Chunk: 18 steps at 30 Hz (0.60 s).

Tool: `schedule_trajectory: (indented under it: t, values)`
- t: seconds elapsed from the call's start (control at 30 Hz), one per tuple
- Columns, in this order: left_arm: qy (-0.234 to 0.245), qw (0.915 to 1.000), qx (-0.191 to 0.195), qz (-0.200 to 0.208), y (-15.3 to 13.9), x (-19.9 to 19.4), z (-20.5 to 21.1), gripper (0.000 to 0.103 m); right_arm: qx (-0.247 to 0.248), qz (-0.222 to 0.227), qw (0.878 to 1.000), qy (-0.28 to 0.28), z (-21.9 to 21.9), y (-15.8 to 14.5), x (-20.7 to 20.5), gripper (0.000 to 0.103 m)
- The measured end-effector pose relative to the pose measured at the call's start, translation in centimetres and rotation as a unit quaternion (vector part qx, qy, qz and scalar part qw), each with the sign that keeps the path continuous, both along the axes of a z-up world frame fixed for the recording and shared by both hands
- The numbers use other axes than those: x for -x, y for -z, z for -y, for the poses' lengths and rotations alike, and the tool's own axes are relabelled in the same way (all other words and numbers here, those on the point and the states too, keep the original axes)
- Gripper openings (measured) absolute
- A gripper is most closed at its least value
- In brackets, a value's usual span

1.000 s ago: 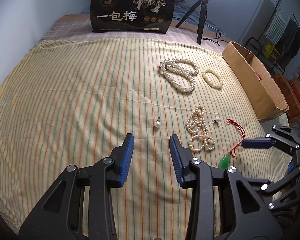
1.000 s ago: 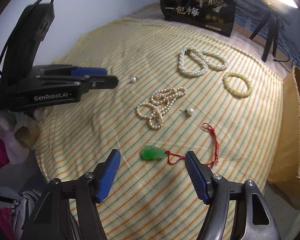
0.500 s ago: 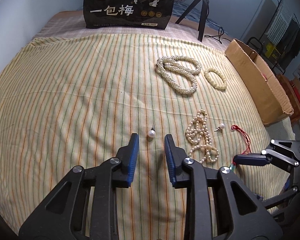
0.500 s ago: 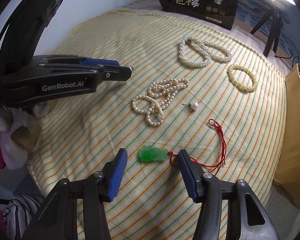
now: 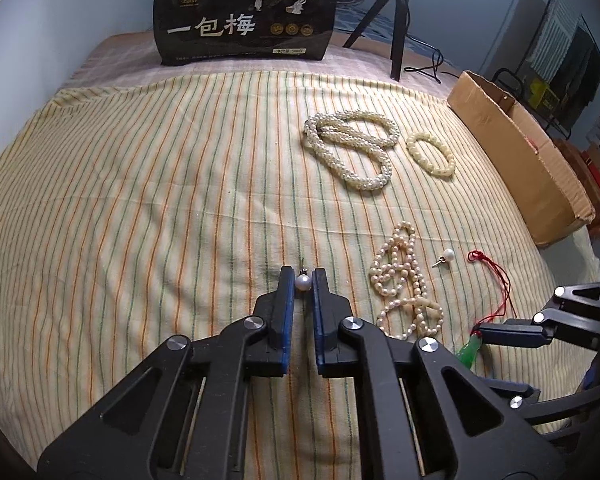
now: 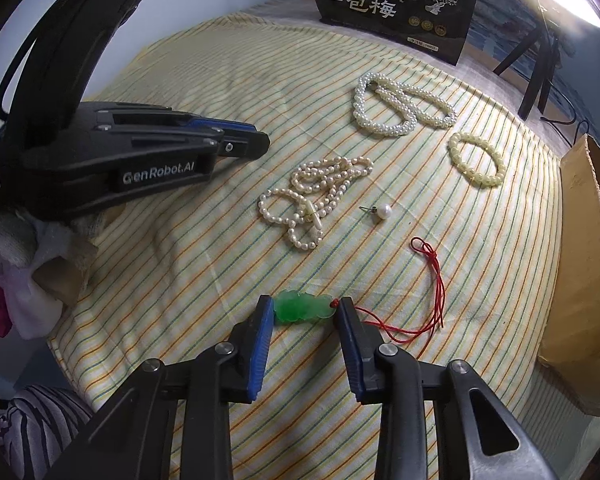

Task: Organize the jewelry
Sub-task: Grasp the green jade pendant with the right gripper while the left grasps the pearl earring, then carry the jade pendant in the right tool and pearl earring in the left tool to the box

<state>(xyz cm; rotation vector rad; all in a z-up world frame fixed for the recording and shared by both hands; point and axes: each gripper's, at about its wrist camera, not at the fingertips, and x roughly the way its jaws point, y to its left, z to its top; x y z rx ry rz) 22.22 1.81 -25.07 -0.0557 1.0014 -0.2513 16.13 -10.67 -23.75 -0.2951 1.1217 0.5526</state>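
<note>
On the striped cloth (image 5: 140, 200), my left gripper (image 5: 302, 282) has closed its blue jaws onto a pearl earring (image 5: 302, 282), which sits between the tips. My right gripper (image 6: 304, 310) has its jaws against both ends of a green jade pendant (image 6: 303, 307) with a red cord (image 6: 436, 280). A second pearl earring (image 6: 382, 211) lies loose, also seen in the left wrist view (image 5: 447, 256). A tangled pearl strand (image 5: 404, 284) lies between the grippers. A thick pearl necklace (image 5: 352, 144) and a pale bead bracelet (image 5: 431, 154) lie farther back.
A black printed bag (image 5: 246, 12) stands at the back. A black tripod (image 5: 398, 12) stands behind the cloth. An open cardboard box (image 5: 516, 148) lies along the right edge. The cloth drops off at the near edge (image 6: 100, 360).
Both grippers moved forward and down and narrowed their jaws. The left closed around the pearl earring. The right closed in onto the jade pendant.
</note>
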Motion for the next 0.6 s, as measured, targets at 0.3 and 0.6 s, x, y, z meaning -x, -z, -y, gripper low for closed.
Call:
schedule_trajectory:
  t: [0.3,0.6]
  values:
    - [-0.006,0.9999,0.001,0.008,-0.9,0.5,-0.3,0.006,-0.027,-0.002,1.000,0.012,1.4,-0.8,0.5,0.032]
    - [-0.002,0.9997,-0.001,0.024,-3.1,1.7,-0.3,0.006,-0.049,0.014,0.998,0.028,2.9,-3.2,1.7,0.032]
